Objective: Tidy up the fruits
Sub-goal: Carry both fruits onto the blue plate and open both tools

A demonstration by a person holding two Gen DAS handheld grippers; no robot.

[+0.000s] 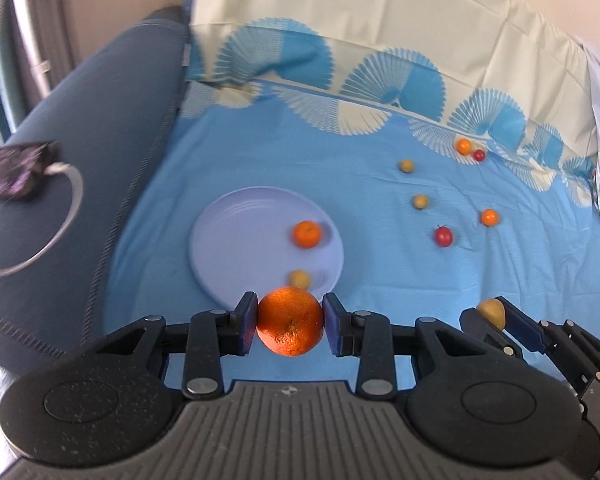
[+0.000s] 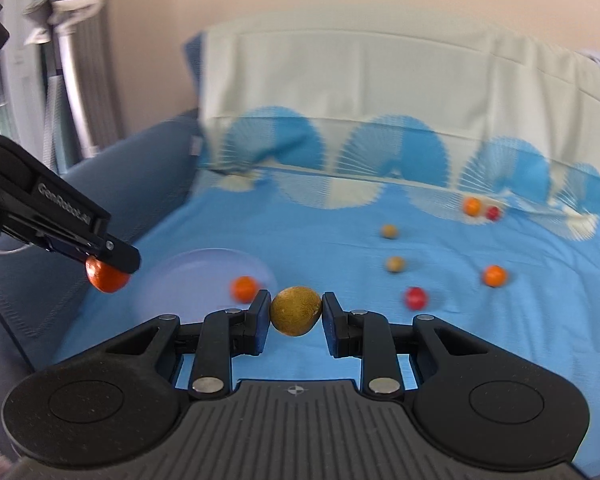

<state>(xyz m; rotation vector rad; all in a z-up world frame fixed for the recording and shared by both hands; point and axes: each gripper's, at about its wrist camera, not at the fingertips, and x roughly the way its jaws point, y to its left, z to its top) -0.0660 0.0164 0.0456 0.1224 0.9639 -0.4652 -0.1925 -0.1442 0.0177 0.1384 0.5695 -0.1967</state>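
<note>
**A:** What are you holding right now?

**B:** Your left gripper (image 1: 290, 322) is clamped on a large orange (image 1: 290, 320), one pad pressed against each side. Your right gripper (image 2: 296, 312) is clamped on a round brownish-yellow fruit (image 2: 296, 311) in the same way. Both fruits are lifted above the bed.

**A:** Where is the plate?

**B:** A pale lilac plate (image 1: 236, 240) lies on the blue bedsheet (image 1: 380, 280), just beyond your left gripper. On it sit a smaller orange (image 1: 307, 234) near the right rim and a small yellow fruit (image 1: 299, 279) at the near edge.

**A:** And the other fruit?

**B:** Scattered on the sheet, well right of the plate. Two small yellow ones (image 1: 406, 166) (image 1: 420, 201) lie one behind the other. A red one (image 1: 443, 236) sits nearest, with a small orange one (image 1: 489, 217) to its right. At the back, another orange one (image 1: 463, 146) and a red one (image 1: 479, 155) lie side by side near the fan pattern.

**A:** What surrounds the sheet?

**B:** A dark blue cushion (image 1: 100, 140) runs along the left; a cream cloth (image 1: 380, 20) hangs behind.
</note>
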